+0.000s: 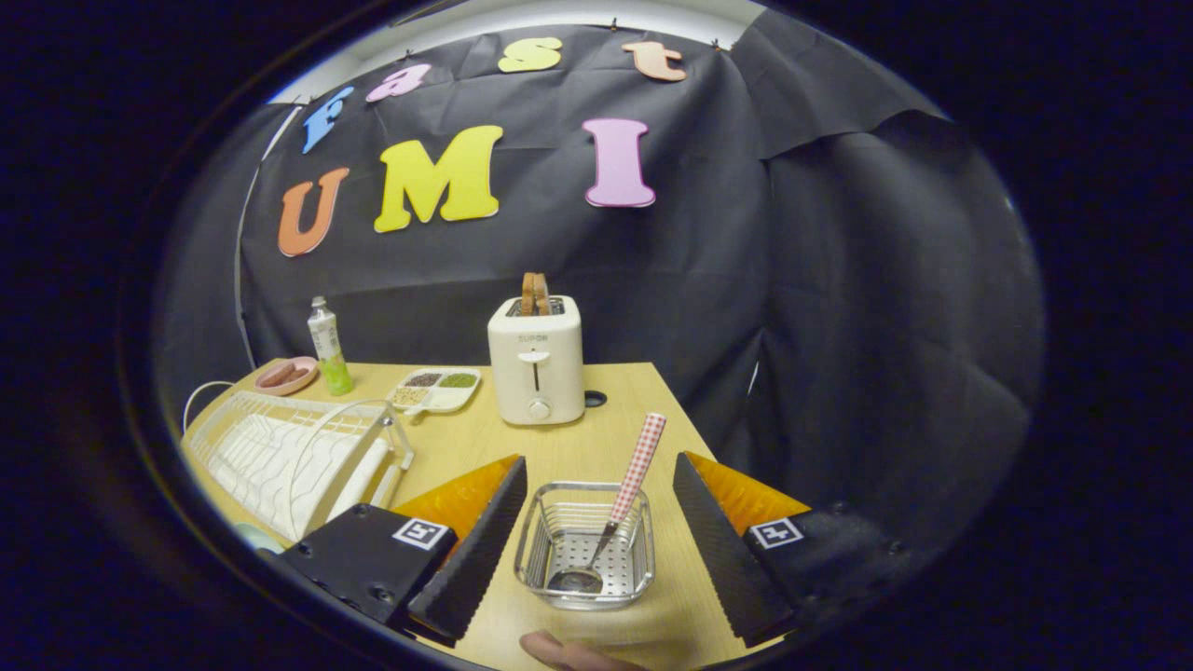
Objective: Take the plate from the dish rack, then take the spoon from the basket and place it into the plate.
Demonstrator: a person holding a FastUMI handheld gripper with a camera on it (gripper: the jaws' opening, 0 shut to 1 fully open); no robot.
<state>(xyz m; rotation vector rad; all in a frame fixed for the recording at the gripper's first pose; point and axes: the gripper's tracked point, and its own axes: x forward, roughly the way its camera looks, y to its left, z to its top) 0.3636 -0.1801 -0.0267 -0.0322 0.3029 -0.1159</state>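
A fingertip (pixel 569 650) of yours shows at the bottom of the frame, nearest the lens, and just above it your gripper (pixel 596 531) stands wide apart with nothing held, its fingers flanking the wire basket (pixel 585 587) at lower centre, which looks like a line-up for the spoon (pixel 626 503). The spoon leans in the basket, bowl down and checked handle slanting up to the right, so the handle offers the easier grasp. Further out, the dish rack (pixel 289 457) sits at lower left, a pale rim that may be the plate (pixel 253 536) at its near corner, and the toaster (pixel 536 371) stands mid-frame on the table (pixel 559 447).
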